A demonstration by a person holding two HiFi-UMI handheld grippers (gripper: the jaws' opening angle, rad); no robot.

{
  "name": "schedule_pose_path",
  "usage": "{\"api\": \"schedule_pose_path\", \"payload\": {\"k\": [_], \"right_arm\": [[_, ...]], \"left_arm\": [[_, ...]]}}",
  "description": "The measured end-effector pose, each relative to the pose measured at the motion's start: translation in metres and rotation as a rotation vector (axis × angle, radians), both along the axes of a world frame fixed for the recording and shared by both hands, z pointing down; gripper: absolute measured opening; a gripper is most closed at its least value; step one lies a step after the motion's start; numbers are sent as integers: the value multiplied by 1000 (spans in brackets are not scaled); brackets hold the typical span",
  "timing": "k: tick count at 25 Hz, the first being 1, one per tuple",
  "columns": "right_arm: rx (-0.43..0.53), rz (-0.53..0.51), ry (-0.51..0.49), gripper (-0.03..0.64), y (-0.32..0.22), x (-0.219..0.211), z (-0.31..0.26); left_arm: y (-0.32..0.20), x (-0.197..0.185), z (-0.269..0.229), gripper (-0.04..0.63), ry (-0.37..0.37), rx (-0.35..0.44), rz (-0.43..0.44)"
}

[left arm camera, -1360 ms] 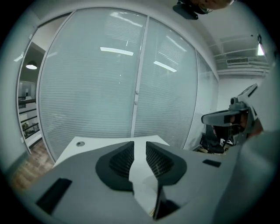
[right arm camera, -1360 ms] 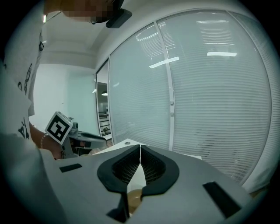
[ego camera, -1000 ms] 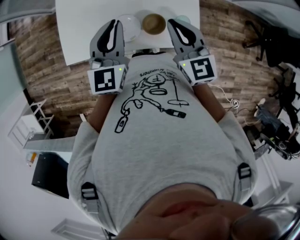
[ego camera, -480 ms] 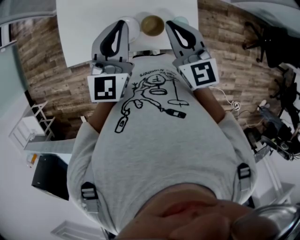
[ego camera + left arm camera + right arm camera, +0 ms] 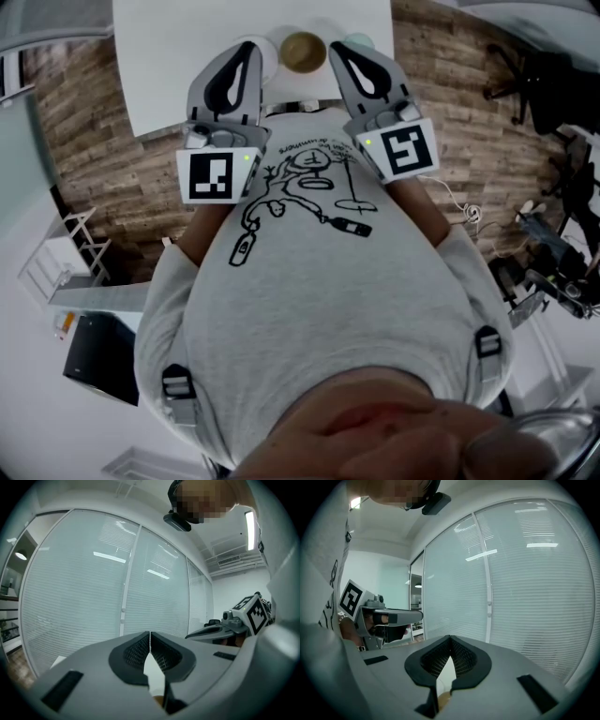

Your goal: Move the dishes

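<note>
Nothing here reads clearly. The person's grey T-shirt carries a short line of small lettering above a line drawing, upside down and too small to make out. The marker cube on the left gripper and the cube on the right gripper show only black-and-white square patterns.

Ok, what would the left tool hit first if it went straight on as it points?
Probably nothing nearby: the shut left tool points level over the table, so the way looks free up to the glass wall with blinds, though depth is unclear.
</note>
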State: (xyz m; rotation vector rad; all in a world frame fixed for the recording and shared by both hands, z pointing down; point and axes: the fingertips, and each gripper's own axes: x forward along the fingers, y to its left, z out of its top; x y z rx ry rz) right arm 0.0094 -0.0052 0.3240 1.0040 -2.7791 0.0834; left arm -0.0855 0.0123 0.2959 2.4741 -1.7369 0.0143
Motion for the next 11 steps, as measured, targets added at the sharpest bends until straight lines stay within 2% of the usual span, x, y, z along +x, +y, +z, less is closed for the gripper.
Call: {"api": "schedule_pose_path", "payload": {"k": [11], "right_arm": [[7,10,-7,34,12,5,-6]], "left_arm": [[12,6,-1,11,-1,2,-2]]}}
